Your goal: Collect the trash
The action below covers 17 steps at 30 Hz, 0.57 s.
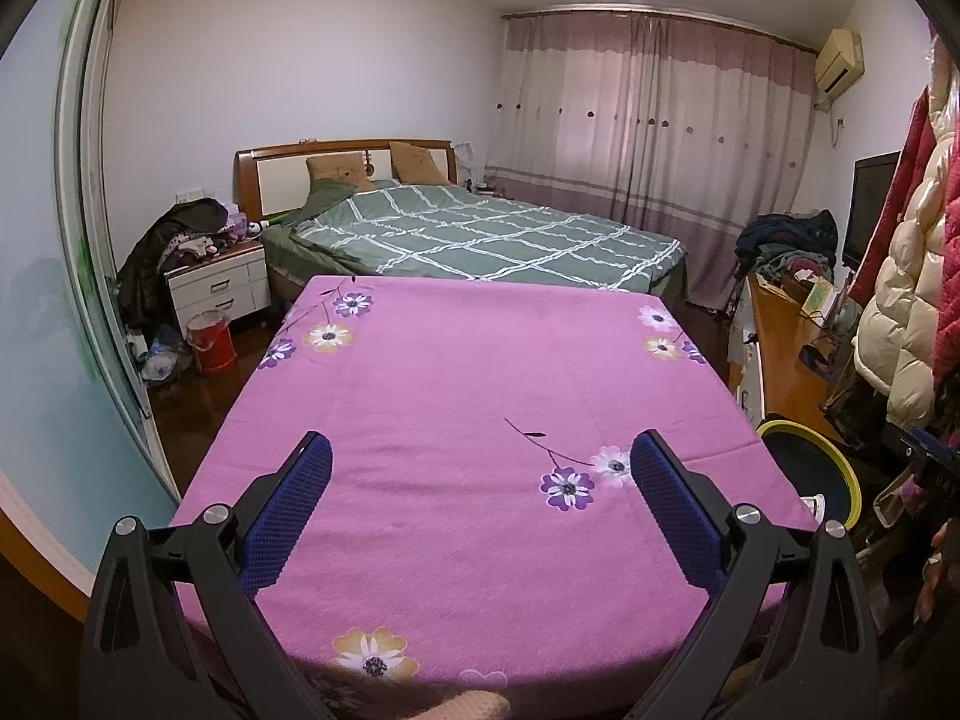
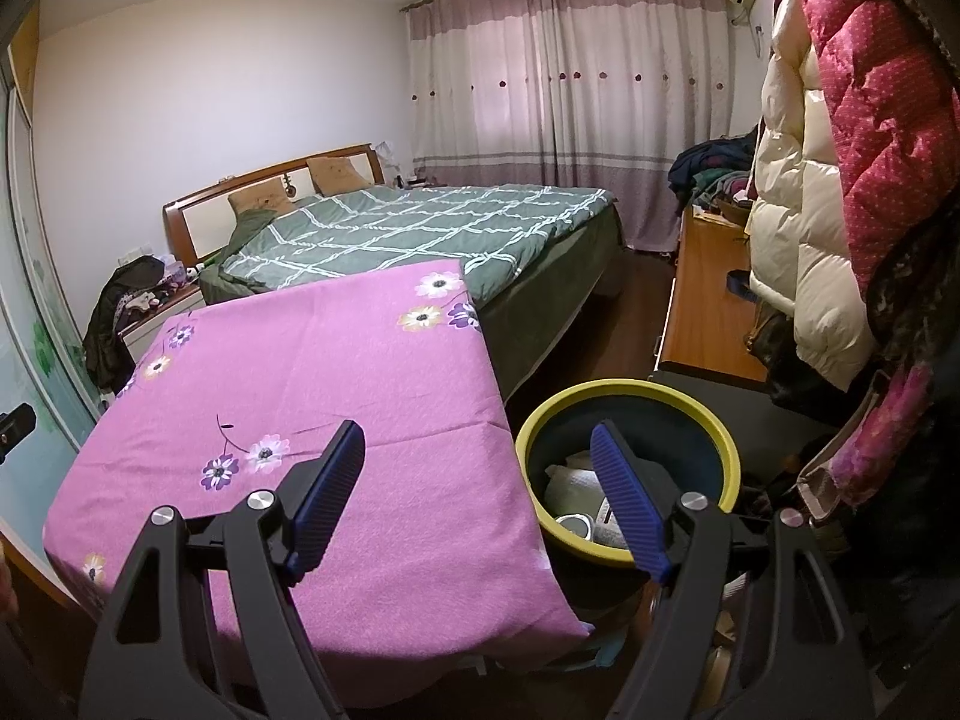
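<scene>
Both grippers, left (image 1: pixel 480 516) and right (image 2: pixel 477 495), hover with fingers spread and empty over the pink cloth (image 1: pixel 480 372), bare probably because the trash (image 2: pixel 576 492) already sits in the bin (image 2: pixel 729 450) beside it.

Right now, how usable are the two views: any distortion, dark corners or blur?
Left wrist view: strong fisheye bend, the wardrobe door curves, corners black, cloth sharp and evenly lit. Right wrist view: same bend and vignette, coats crowd the right edge, bin contents dim but readable.
</scene>
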{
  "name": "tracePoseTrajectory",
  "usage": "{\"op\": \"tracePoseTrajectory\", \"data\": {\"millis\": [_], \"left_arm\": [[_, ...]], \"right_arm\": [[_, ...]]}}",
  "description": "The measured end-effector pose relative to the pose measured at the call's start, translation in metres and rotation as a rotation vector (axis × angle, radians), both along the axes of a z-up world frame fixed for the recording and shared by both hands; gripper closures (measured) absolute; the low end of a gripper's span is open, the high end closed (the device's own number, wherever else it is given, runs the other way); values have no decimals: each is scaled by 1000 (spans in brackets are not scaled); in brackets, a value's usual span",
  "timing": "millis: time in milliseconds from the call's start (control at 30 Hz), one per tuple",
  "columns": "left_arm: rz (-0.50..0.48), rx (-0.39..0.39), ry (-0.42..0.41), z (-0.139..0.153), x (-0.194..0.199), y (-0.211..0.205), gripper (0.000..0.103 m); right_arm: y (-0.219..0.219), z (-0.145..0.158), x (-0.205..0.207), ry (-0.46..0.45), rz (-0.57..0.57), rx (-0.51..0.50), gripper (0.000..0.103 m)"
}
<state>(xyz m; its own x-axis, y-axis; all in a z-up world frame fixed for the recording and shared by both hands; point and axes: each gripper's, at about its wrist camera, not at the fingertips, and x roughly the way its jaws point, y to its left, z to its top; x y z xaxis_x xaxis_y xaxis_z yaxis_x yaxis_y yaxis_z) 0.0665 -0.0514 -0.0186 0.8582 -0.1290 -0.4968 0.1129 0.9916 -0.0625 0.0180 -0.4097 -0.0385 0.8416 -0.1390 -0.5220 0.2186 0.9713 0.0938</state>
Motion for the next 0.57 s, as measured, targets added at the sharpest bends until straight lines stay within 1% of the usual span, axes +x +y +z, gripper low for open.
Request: {"op": "tracePoseTrajectory", "data": {"millis": [133, 233, 300, 367, 400, 467, 500, 567], "left_arm": [[4, -12, 10, -2, 6, 1, 5], [-24, -21, 20, -4, 14, 2, 5], [-32, 10, 19, -4, 26, -1, 5], [-22, 46, 42, -6, 51, -1, 5], [-15, 42, 63, -9, 69, 3, 5], [5, 53, 94, -16, 105, 9, 5], [16, 63, 113, -21, 123, 11, 5], [44, 69, 163, -37, 166, 18, 5]], "right_arm": [[0, -2, 4, 9, 3, 3, 29], [-1, -4, 11, 19, 18, 17, 29], [0, -3, 20, 24, 33, 21, 29], [2, -3, 39, 41, 63, 34, 24], [4, -2, 51, 52, 81, 40, 23], [10, -2, 82, 78, 124, 37, 12], [13, -3, 94, 92, 132, 31, 11], [25, -10, 138, 124, 173, 36, 11]]}}
